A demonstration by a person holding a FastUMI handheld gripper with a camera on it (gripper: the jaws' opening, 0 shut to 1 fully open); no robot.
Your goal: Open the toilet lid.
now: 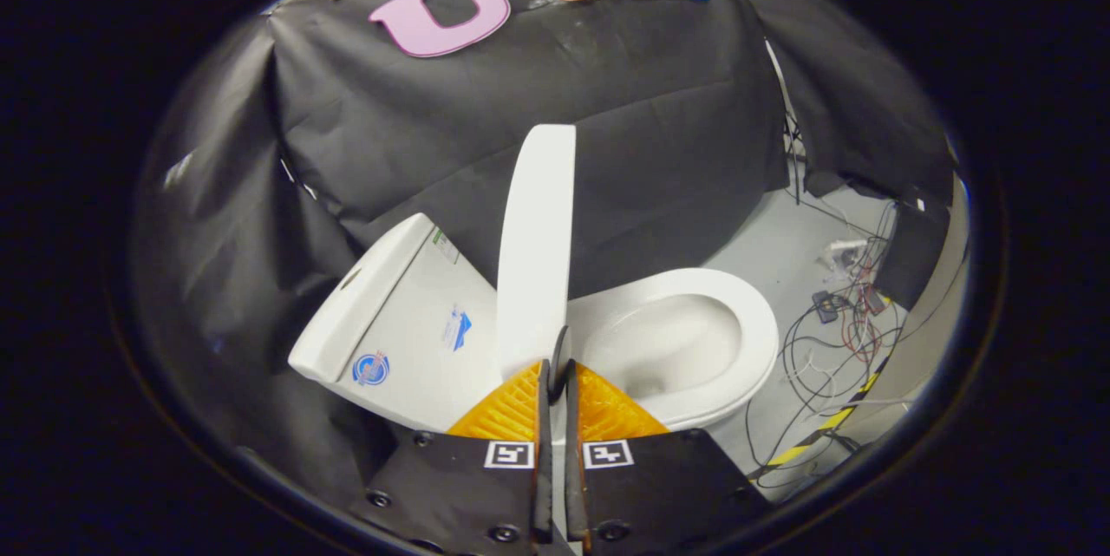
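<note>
Nearest of all, the gripper (552, 378) has its two fingers drawn close, with only a thin slot between them. The near edge of the toilet lid (538, 252) sits in that slot, and a small dark tab at the lid's rim shows just at the fingertips. Both fingers appear to press on that edge, so I judge the lid pinched rather than merely touched. The grip is on the free edge, which is where a swing about the hinge is easiest to steer.

The lid stands raised on edge, close to upright, rising straight ahead from the fingers. Held this way it has already cleared the bowl, and the task looks close to done; what seems left is to lean it back toward the tank and let go.

Just right of the lid and beyond the fingers lies the open toilet seat (746, 322), its bowl uncovered. Left of the lid is the tank (390, 313), its flat top tilted in this view and carrying a few stickers. The lid's back would rest against the tank once it passes upright.

Farther right, on the pale floor (763, 244), a tangle of cables (837, 322) lies well apart from the toilet, beside a striped strip. The dark cloth wall (520, 122) closes the scene behind.
</note>
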